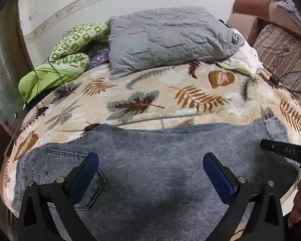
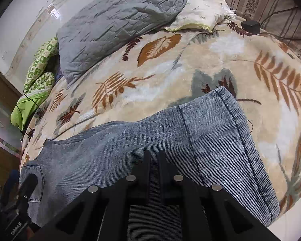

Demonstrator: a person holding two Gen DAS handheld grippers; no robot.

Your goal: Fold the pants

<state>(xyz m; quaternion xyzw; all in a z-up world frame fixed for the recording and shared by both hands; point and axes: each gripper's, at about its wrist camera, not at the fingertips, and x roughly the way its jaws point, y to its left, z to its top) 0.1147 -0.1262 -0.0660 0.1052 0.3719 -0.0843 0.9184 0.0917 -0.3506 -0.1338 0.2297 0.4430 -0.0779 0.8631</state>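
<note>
Item: pale blue stonewashed denim pants (image 2: 130, 140), lying across the near edge of the bed, on a cream plush blanket printed with brown and grey leaves (image 2: 170, 70)

Condition: we find the pants flat, one patch pocket showing at the left end, a stitched hem at the right. We judge them already doubled lengthwise, with at least one crosswise fold left; whether the legs lie exactly one on the other we cannot tell

Left claw (image 1: 150, 170): spread wide above the denim, pinching nothing; contact with the cloth we cannot tell

Right claw (image 2: 154, 156): pressed nearly together low over the denim; a strip of fabric shows between its fingers, so we judge it pinching the pants

Also on the bed: grey quilted pillow (image 1: 166, 38); green patterned cloth (image 1: 70, 46)
</note>
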